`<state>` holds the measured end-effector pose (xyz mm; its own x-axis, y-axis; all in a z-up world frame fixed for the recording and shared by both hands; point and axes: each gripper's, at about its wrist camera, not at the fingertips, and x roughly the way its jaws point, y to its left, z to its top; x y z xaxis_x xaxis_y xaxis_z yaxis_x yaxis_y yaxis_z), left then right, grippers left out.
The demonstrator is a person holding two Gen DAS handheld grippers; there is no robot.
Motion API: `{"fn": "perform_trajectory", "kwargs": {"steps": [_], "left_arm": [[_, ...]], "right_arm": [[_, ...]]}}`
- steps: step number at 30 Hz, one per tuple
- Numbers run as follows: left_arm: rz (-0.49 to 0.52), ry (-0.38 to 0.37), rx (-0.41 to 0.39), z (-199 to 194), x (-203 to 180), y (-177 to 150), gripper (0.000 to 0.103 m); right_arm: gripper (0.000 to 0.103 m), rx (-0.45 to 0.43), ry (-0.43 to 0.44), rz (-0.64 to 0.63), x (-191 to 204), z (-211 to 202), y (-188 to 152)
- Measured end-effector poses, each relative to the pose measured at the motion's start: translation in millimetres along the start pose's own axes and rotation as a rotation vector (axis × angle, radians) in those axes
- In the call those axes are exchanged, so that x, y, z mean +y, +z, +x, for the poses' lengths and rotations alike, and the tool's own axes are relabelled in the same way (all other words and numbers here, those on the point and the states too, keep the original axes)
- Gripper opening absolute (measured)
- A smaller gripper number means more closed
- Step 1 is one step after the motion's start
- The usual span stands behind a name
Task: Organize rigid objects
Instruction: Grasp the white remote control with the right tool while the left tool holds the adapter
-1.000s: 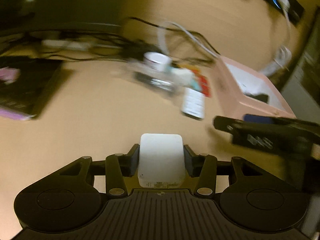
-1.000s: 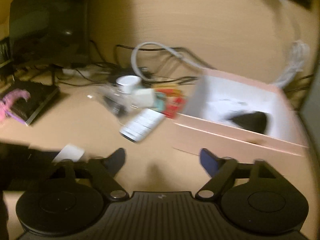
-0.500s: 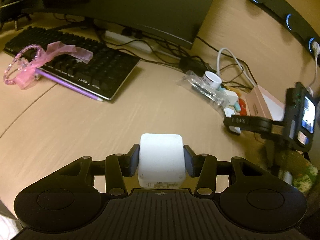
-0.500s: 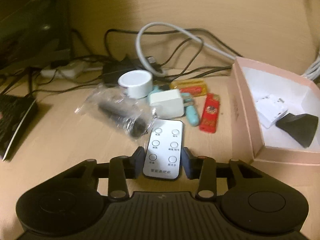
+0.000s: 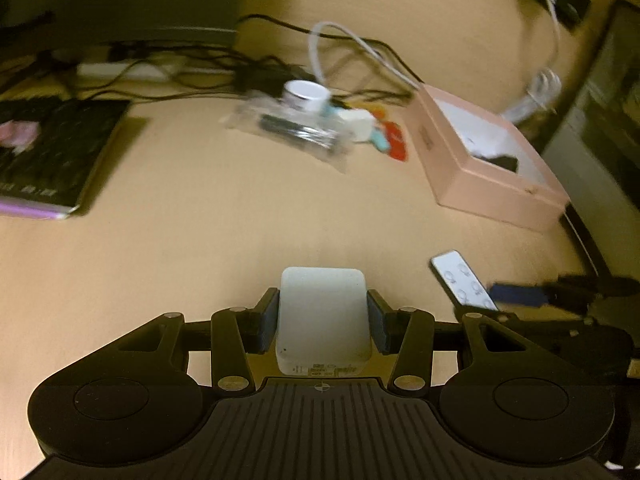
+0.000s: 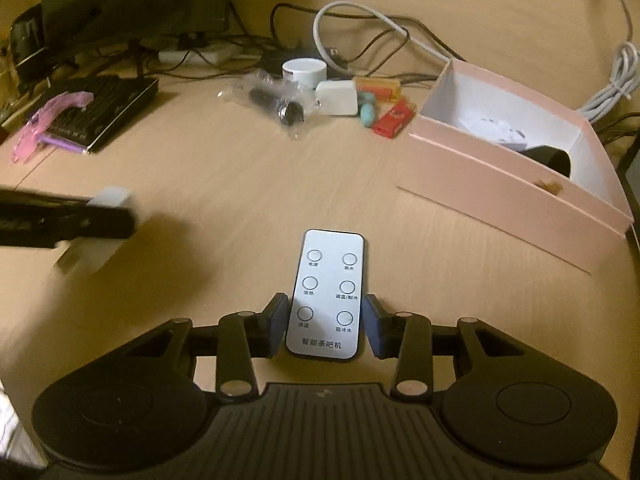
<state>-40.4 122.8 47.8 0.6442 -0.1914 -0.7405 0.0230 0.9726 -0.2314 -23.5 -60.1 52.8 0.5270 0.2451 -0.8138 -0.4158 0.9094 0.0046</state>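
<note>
My left gripper (image 5: 322,322) is shut on a white charger block (image 5: 322,316) and holds it above the wooden desk; it shows blurred at the left of the right wrist view (image 6: 100,224). My right gripper (image 6: 325,326) is shut on a white six-button remote (image 6: 327,294), also seen in the left wrist view (image 5: 462,278). An open pink box (image 6: 516,172) stands at the right with a white adapter (image 6: 496,132) and a black object (image 6: 550,160) inside. It also shows in the left wrist view (image 5: 492,184).
At the back lie a bagged black item (image 6: 276,104), a white round jar (image 6: 304,70), a white plug (image 6: 337,98), a teal piece (image 6: 366,114) and a red lighter (image 6: 394,120), amid cables. A keyboard (image 6: 100,110) with pink ribbon lies left, a monitor behind.
My right gripper has lifted the remote away from the pile and pulled back toward me. My left gripper, still holding the charger, has swung right to face the pile and pink box.
</note>
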Motion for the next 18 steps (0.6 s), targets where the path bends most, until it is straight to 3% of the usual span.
{"fn": "perform_trajectory", "kwargs": {"steps": [3, 6, 9, 11, 12, 18], "left_arm": [[0.028, -0.006, 0.012, 1, -11, 1, 0.051], [0.046, -0.01, 0.018, 0, -17, 0, 0.051], [0.053, -0.015, 0.029, -1, -20, -1, 0.051], [0.068, -0.03, 0.044, 1, -22, -3, 0.051], [0.08, -0.038, 0.052, 2, -24, -4, 0.051], [0.165, -0.12, 0.112, 8, -43, -11, 0.051]], "right_arm": [[0.054, -0.017, -0.033, 0.033, -6, 2, 4], [0.058, -0.01, -0.019, 0.084, -11, 12, 10], [0.058, -0.023, -0.005, 0.056, -6, 16, 14], [0.05, -0.023, -0.002, 0.027, -1, 16, 14], [0.039, -0.021, 0.007, 0.013, 0, 15, 13], [0.038, 0.013, 0.02, -0.002, -9, -2, 6]]}}
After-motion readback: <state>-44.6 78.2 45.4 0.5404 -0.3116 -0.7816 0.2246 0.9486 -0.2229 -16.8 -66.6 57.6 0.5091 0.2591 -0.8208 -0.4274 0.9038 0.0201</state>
